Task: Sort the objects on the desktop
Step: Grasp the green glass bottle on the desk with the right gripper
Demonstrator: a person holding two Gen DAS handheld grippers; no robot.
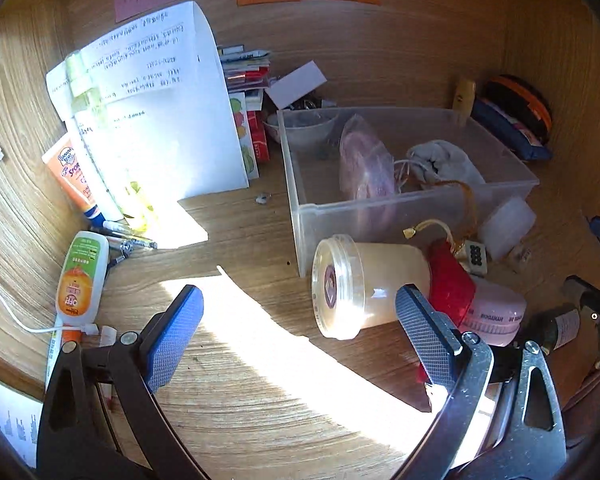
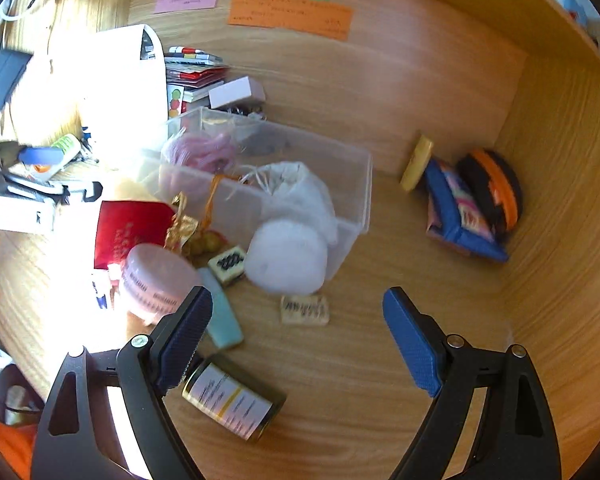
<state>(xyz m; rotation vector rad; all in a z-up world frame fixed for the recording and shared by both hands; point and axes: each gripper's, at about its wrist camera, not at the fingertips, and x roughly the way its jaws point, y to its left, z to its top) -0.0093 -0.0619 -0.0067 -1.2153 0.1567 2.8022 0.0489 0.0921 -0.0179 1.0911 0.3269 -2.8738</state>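
Left gripper (image 1: 300,320): spread, empty.
Cream jar (image 1: 364,286): lying sideways, nearing the right finger, lid pointing left.
Right gripper (image 2: 296,336): spread, empty.

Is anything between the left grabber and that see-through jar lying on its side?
Nothing visible blocks it. The left gripper is open, and the clear jar lies just ahead by its right finger, only bare desk between. The red pouch sits behind the jar.

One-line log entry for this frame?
left gripper: open, empty | right gripper: open, empty | clear bin: part-filled | jar: lying outside bin
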